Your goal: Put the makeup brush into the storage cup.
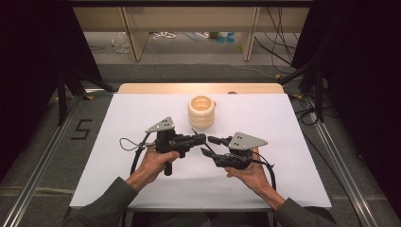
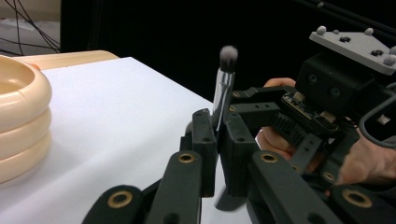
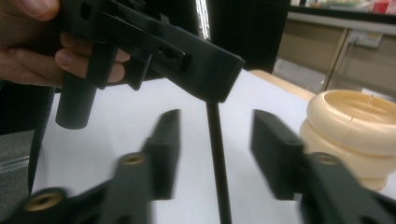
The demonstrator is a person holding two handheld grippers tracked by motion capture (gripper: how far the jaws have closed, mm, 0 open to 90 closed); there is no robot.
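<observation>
Makeup brush (image 2: 225, 79), thin dark handle w/ silver ferrule and grey-white bristle tuft, at center-right of left gripper view, standing near upright, tuft up. Same brush in right gripper view as a thin black stem (image 3: 217, 158) running down center of frame. In high view barely visible, a fine line just above center between the two tools.

Left gripper (image 2: 217, 140) clamped narrow on the brush just below the ferrule; pads pressing on both sides. In high view at center-left (image 1: 201, 138), pointing right.

Right gripper (image 3: 215, 149) jaws standing wide either side of the handle, blurred, not touching it; brush between but not held. In high view at center-right (image 1: 212, 145), pointing left toward the other tool.

Ribbed cream holder (image 1: 201, 111), three stacked rings w/ open top, at upper center of high view, on white table (image 1: 118, 179); apart from both tools. Also at left edge of left gripper view (image 2: 18, 126) and right of right gripper view (image 3: 350, 130).

Likely step: hand-over just made, brush next bound for holder.

Risks, as judgement: single narrow pinch near top of a long stem, so brush could pivot or slide out if wrist tips. Right jaws close by, could knock handle when pulling away. Tilted entry could catch holder rim and tip it.
</observation>
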